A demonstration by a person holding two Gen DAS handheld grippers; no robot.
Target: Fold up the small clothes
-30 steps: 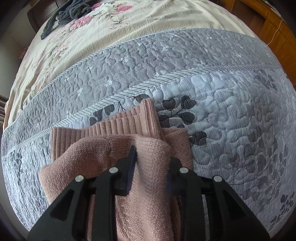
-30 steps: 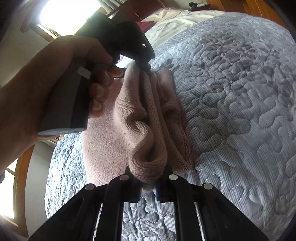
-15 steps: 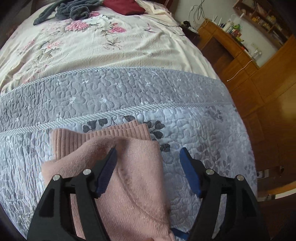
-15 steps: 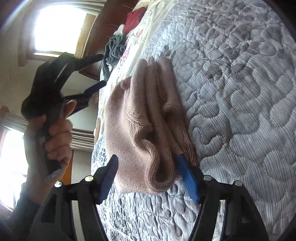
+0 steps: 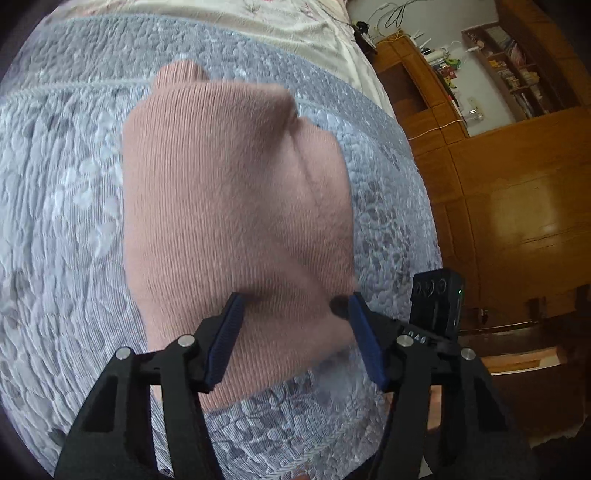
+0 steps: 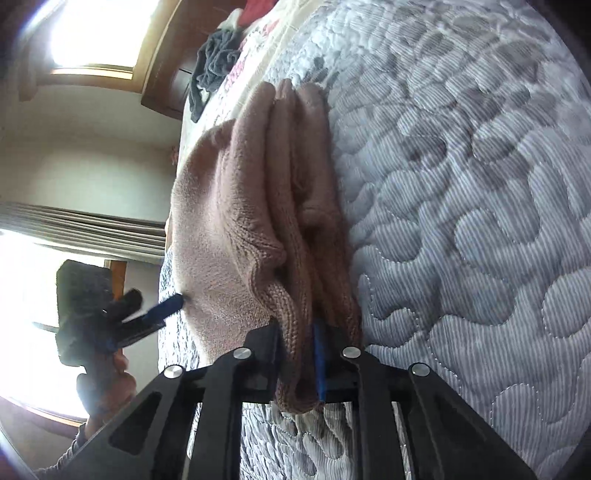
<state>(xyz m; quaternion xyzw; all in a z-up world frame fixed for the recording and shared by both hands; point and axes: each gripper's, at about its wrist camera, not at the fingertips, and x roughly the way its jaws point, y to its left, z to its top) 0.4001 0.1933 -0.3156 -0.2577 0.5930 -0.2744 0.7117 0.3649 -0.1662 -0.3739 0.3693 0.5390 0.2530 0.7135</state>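
While the folded pink knit garment (image 5: pixel 236 221) lies on the grey quilted bedspread (image 5: pixel 66 221), the left gripper (image 5: pixel 293 332) hangs just above it with its two blue-padded fingers (image 5: pixel 225 339) spread wide apart, the knit filling the space between them without being pinched. In the left wrist view the garment fills the centre, running from 6 o'clock up toward 12 o'clock, where a ribbed edge pokes out. At 3 o'clock stands wooden furniture (image 5: pixel 517 184) with shelves, and a cream floral sheet (image 5: pixel 258 22) crosses the top edge at 12 o'clock.

In the right wrist view, the right gripper (image 6: pixel 299 354) sits at 6 o'clock, its fingers pressed together on the near edge of the garment's stacked layers (image 6: pixel 288 221). The layered folds run away toward 12 o'clock. At 8 o'clock a hand (image 6: pixel 107 384) holds the left gripper's dark body, its blue fingertip touching the top of the knit. A crumpled dark grey cloth (image 6: pixel 214 62) lies at 11 o'clock, far up the bed, beside a bright window (image 6: pixel 96 33).
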